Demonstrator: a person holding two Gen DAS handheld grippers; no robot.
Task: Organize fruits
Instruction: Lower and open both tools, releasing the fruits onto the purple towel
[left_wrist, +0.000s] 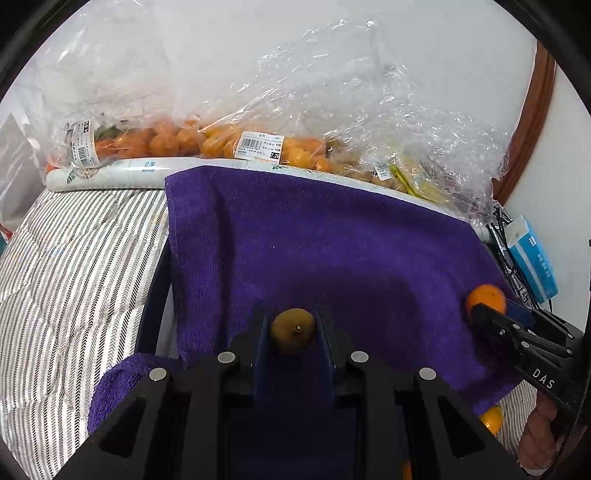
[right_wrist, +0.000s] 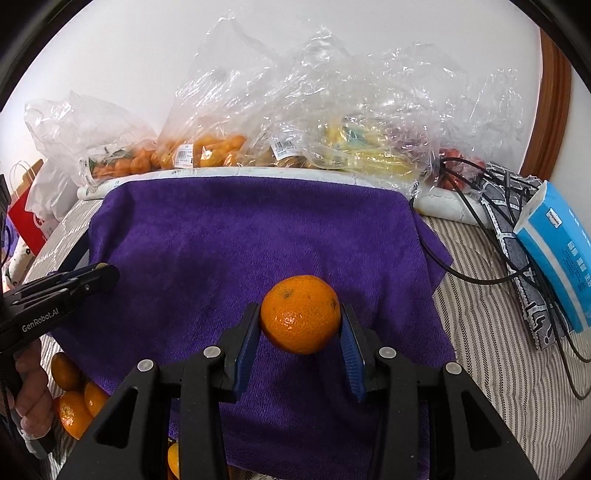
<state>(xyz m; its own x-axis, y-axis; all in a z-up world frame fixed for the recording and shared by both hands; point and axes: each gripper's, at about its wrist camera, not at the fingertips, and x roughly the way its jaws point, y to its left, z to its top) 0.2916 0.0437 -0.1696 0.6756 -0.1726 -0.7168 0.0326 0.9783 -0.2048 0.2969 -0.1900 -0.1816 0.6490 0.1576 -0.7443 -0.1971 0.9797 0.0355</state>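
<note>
My left gripper (left_wrist: 293, 325) is shut on a small brownish-yellow fruit (left_wrist: 293, 331), held just above the purple towel (left_wrist: 314, 240). In the right wrist view my right gripper (right_wrist: 300, 323) is shut on an orange mandarin (right_wrist: 300, 313) over the same purple towel (right_wrist: 240, 236). The left wrist view shows that mandarin (left_wrist: 485, 297) at the right edge with the right gripper's fingers (left_wrist: 491, 321) around it. The left gripper's fingers (right_wrist: 99, 275) reach in from the left in the right wrist view.
Clear plastic bags of oranges (right_wrist: 207, 151) and yellow fruit (right_wrist: 362, 151) lie behind the towel along the wall. Loose mandarins (right_wrist: 74, 410) sit at the towel's near left corner. A blue tissue pack (right_wrist: 557, 254) and black cables (right_wrist: 491, 221) lie right on the striped bedding (left_wrist: 74, 266).
</note>
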